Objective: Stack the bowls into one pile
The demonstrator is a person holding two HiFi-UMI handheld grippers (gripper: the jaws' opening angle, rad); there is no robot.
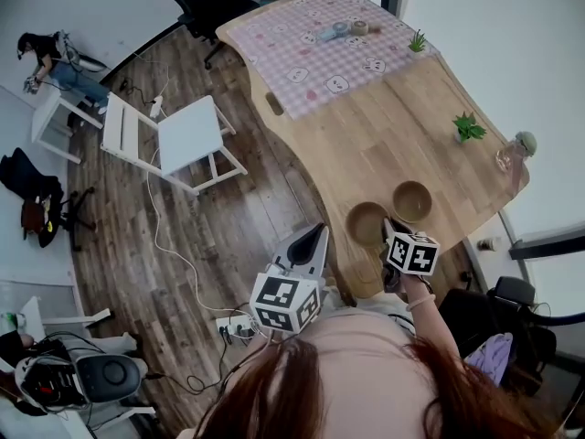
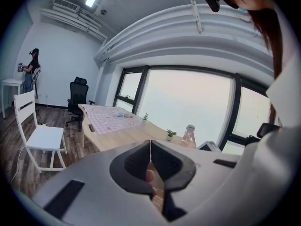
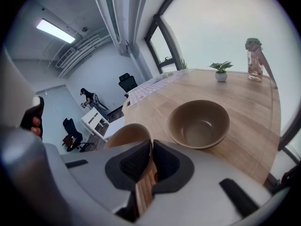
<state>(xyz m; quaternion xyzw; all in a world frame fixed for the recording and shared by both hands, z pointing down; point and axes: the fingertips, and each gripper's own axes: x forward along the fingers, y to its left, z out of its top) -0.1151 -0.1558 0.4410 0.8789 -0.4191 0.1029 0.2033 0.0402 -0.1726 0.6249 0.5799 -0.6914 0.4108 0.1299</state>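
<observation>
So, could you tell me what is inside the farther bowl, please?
Nothing: the farther bowl is empty, its bottom open to view. Only the table beneath it is covered.

Each bowl (image 3: 198, 124) looks smooth matt ceramic, the counter (image 1: 384, 144) pale satin wood, the cloth (image 1: 311, 44) on it checked fabric, the floor (image 1: 210, 236) dark wood planks, and the right tool (image 3: 151, 142) smooth grey plastic with ribbed black pads (image 3: 134, 163).

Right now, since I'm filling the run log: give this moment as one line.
left tool: shut, empty | right tool: shut on near bowl rim | far bowl: empty, on table | stack: not yet
</observation>
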